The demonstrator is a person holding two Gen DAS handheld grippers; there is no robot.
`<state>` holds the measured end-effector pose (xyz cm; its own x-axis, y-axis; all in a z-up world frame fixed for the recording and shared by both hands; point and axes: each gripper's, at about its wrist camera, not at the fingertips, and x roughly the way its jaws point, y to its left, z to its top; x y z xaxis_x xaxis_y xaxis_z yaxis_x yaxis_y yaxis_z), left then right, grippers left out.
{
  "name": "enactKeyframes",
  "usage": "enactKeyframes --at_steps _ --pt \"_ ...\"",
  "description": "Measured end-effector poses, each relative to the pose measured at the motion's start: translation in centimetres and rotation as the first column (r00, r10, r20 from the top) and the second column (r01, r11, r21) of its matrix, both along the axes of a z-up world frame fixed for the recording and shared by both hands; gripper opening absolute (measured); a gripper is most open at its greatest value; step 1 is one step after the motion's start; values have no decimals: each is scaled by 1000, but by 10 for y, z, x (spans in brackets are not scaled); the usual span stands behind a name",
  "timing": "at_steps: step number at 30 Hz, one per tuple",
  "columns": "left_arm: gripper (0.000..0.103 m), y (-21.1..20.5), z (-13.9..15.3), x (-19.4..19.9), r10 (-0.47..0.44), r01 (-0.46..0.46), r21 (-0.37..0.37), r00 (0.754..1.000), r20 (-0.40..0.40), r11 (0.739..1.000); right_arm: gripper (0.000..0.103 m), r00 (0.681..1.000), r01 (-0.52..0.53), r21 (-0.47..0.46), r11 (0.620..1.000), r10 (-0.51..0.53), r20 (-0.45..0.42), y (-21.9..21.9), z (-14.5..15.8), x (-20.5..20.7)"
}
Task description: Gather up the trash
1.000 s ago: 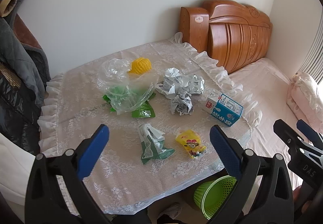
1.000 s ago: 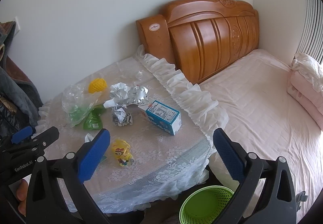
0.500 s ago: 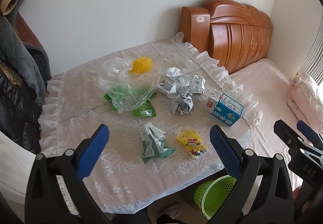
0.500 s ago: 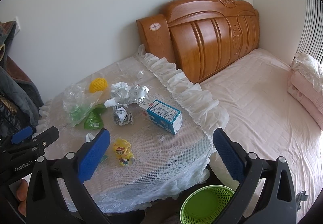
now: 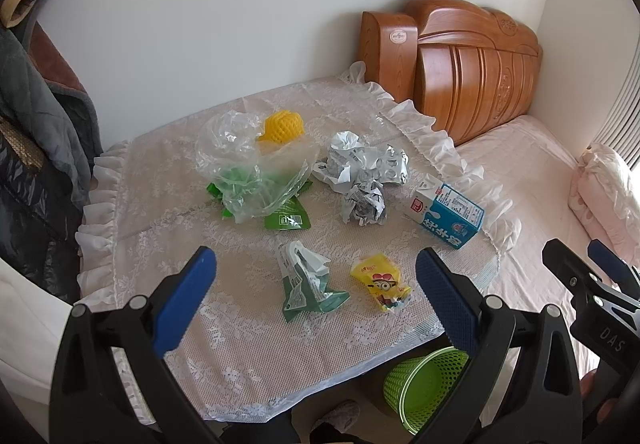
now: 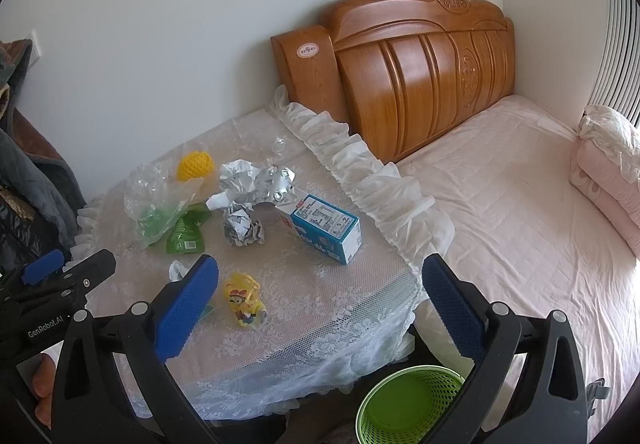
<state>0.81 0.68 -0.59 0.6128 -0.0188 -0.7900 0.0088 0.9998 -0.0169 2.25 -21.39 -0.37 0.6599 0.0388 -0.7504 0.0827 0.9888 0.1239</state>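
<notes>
right wrist, green bin [image 6: 404, 404] interior visible

I'm in a home bedroom. A carved wooden headboard [image 6: 424, 72] backs a pink-sheeted bed [image 6: 520, 204]. What looks like coats [image 5: 36, 116] hang at left.

Both black grippers have blue-padded fingers [image 5: 182, 300], silver screws and white lettering.

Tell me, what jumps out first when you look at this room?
Trash lies scattered over the lace-covered table: a blue milk carton near its right edge, a yellow cartoon wrapper near the front, crumpled foil mid-table. A bright green basket waits on the floor below, beside the pink bed.
</notes>
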Motion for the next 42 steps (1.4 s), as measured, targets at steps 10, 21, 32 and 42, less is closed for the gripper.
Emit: enactKeyframes --at_steps 10,21,32,42 --pt "95 0 -1 0 1 -1 0 1000 0 1000 101 1000 -1 2 1000 1 -3 -1 -3 -1" --pt "95 -1 -5 3 7 -7 5 1000 -9 1000 101 1000 -2 5 1000 2 -5 -1 -6 0" --pt "95 4 -6 10 9 -8 11 1000 -18 1000 101 1000 -11 8 1000 11 -19 5 -10 12" --pt "95 37 -43 13 -33 37 50 996 -81 998 101 995 -48 33 998 51 -83 15 -53 17"
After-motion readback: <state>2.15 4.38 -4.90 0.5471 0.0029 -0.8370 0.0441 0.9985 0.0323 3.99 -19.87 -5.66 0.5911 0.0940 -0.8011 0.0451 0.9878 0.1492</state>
